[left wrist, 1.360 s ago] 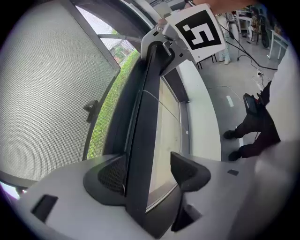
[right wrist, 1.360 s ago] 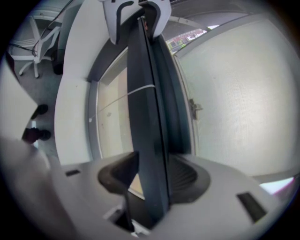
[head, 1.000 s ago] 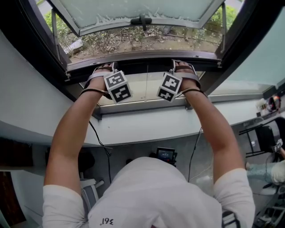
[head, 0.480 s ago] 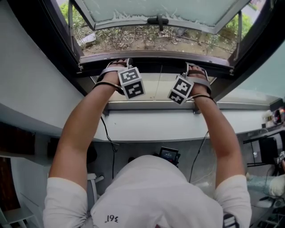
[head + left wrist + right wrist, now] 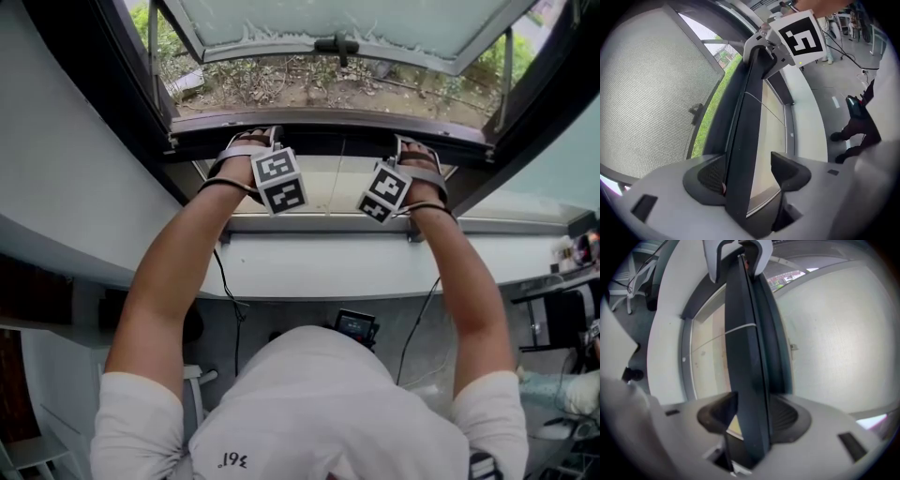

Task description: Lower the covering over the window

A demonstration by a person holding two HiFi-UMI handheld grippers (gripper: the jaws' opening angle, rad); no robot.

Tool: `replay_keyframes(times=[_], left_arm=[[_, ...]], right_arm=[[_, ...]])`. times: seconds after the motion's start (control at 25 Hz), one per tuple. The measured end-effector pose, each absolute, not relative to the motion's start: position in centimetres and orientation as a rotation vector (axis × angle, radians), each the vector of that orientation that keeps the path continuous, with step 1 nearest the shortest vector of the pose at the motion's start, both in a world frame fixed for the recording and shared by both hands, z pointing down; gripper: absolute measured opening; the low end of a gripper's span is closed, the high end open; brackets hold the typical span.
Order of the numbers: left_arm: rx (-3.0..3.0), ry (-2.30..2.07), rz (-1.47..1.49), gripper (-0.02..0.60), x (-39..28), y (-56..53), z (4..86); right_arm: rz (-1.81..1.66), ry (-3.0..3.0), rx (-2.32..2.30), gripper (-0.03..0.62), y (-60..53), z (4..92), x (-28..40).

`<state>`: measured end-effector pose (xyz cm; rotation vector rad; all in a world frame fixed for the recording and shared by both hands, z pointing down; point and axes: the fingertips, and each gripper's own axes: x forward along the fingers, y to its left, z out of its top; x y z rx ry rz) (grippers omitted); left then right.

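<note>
We are gripping the covering's dark bottom rail [image 5: 328, 139], lying crosswise along the open window [image 5: 328, 75]. The right tongs [image 5: 750, 416] are clamping it, the left tongs [image 5: 749, 176] are straddling it loosely, and we judge the pull runs straight toward us.

Readable print: one item | where: low on the back of my white shirt [image 5: 328, 403] | what: small dark digits [image 5: 234, 460], upside down from above, apparently "361" | left marker cube [image 5: 279, 181] and right marker cube [image 5: 384, 192]: black-and-white square codes, no letters.
</note>
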<state>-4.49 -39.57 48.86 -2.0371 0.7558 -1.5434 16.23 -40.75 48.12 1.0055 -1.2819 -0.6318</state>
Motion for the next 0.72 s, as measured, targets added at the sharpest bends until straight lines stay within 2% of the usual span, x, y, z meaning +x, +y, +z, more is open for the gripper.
replay_keyframes(times=[0.28, 0.32, 0.36, 0.44, 0.72], left_arm=[[-2.068, 0.768, -1.506, 0.299, -4.5, -40.0, 48.4], [-2.081, 0.777, -1.504, 0.290, -4.5, -40.2, 48.2], [-2.088, 0.784, -1.507, 0.261, -4.4, -40.4, 47.9], [-2.078, 0.779, -1.529, 0.230, -4.6, -40.6, 47.6], [-1.979, 0.804, -1.481, 0.230, -4.7, -40.5, 47.2]], right_arm=[[-0.673, -1.236, 1.025, 0.202, -41.3, 47.4, 16.3], [-0.685, -1.232, 1.034, 0.178, -41.6, 46.9, 16.3], [-0.690, -1.242, 1.041, 0.109, -41.8, 46.4, 16.1], [-0.675, -1.271, 1.031, 0.109, -41.8, 46.0, 15.7], [-0.672, -1.303, 1.009, 0.117, -41.3, 46.2, 16.4]])
